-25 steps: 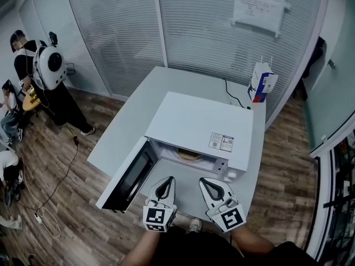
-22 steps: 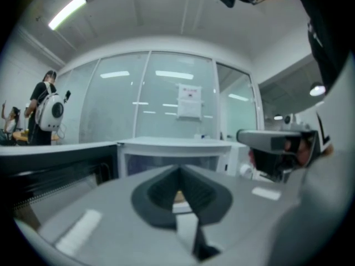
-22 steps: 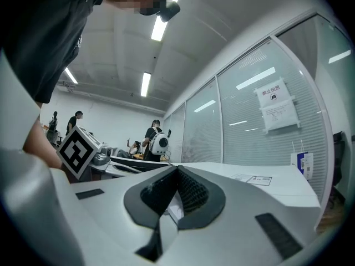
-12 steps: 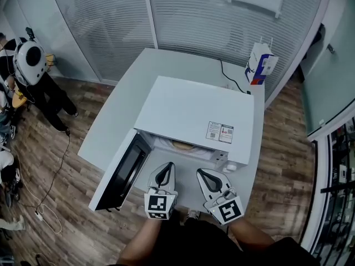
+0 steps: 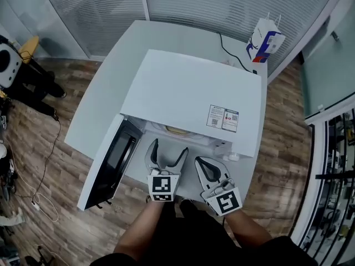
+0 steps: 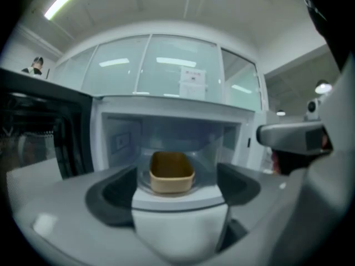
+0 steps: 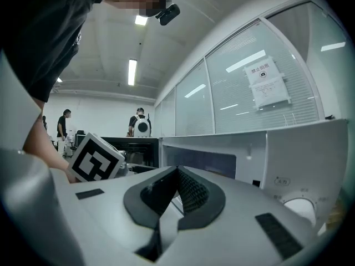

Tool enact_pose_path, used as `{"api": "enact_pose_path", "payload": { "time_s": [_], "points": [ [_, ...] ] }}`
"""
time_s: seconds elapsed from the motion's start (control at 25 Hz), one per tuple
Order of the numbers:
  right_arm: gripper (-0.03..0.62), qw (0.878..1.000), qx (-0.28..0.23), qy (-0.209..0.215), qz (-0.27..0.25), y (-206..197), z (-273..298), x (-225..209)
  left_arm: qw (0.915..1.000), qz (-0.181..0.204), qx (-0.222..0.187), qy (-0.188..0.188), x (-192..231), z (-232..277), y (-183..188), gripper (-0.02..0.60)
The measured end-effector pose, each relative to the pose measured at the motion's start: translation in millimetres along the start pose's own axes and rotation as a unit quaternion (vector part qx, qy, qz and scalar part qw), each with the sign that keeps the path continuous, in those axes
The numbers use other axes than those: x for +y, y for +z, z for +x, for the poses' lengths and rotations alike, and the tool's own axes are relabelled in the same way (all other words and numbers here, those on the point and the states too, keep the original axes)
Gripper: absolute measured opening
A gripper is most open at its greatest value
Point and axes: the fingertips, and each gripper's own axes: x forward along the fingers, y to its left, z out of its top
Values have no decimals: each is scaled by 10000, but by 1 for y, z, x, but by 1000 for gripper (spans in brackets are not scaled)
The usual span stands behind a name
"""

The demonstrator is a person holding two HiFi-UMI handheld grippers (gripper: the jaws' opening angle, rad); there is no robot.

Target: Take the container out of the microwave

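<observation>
Nearest the person, the right gripper [image 5: 201,164] is held with its jaws pressed together and nothing between them. It is aimed past the right-hand edge of the oven mouth, toward the control panel, not at the cavity.

Just beside it, the left gripper [image 5: 169,151] is presented level at the mouth of the microwave [image 5: 188,93]. Its jaws are opening, and no object lies between the pads.

To the left, the door [image 5: 113,159] is swung fully aside, so the approach is left unobstructed.

Farther in, the container [image 6: 172,173] is seen on the cavity floor, a tan, open-topped tub. It lies straight ahead of the left gripper and is framed centrally between the two jaws, though well apart from them. Its narrow end appears to be turned toward the gripper, so its long axis is judged to run into the cavity. The left gripper is therefore judged the nearer and better aligned, and a straight advance would be called for before any closing.
</observation>
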Motion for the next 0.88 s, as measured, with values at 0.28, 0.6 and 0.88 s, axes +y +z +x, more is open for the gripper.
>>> {"api": "enact_pose_path", "payload": {
  "time_s": [0.28,0.6,0.88],
  "points": [
    [-2,9994,242,-181,157,-23,4,-9,9994,1,335,128,11,46,-22,541],
    [-2,9979,437,-349,315,-48,-4,-19,9976,296,612,161,10,82,-39,543],
    [-2,9975,326,-384,486,-49,4,-19,9966,392,724,61,10,97,-46,540]
  ]
}}
